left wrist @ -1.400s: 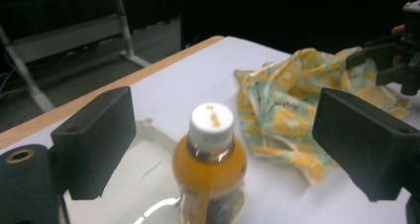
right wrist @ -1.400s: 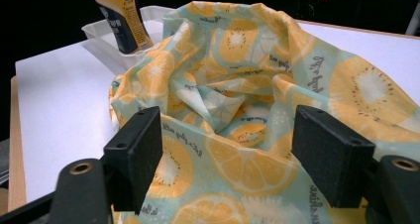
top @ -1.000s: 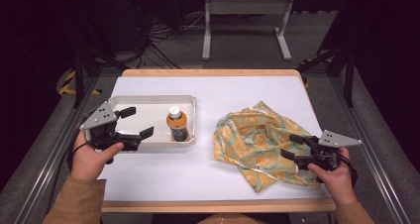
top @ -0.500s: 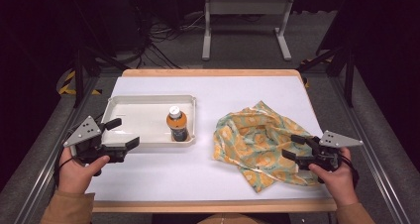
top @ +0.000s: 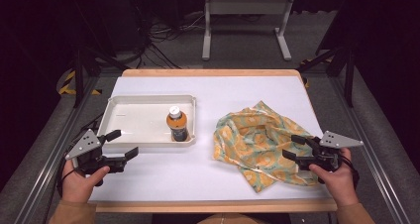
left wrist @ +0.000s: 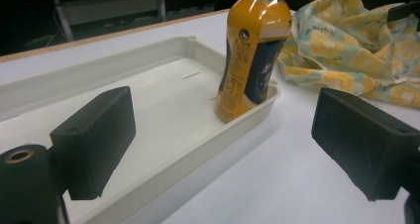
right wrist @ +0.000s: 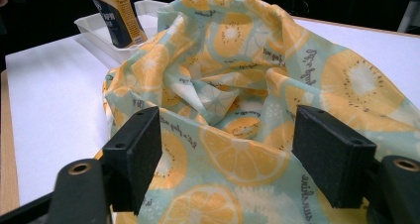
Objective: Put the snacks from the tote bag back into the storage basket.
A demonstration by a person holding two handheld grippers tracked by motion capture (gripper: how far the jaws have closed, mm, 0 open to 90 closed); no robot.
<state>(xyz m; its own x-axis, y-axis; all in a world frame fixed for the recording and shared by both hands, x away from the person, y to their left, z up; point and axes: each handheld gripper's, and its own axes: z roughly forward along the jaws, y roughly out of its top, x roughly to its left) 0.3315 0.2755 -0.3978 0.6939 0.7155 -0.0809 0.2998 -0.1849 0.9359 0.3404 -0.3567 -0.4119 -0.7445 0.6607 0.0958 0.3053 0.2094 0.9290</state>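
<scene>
The table (top: 208, 184) has bare room in front of the tray (top: 129, 117). The crumpled cloth (top: 252, 135) lies right of it, its long axis running toward the near right edge. The bottle (top: 177, 125) stands upright in the tray's right end. Right hand-held gripper (top: 293, 147) gapes wide over the cloth; left hand-held gripper (top: 123, 143) wide, empty, by the tray's near rim

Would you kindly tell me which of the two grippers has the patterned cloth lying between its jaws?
The right gripper: its open jaws straddle the cloth. The left gripper faces the tray.
</scene>
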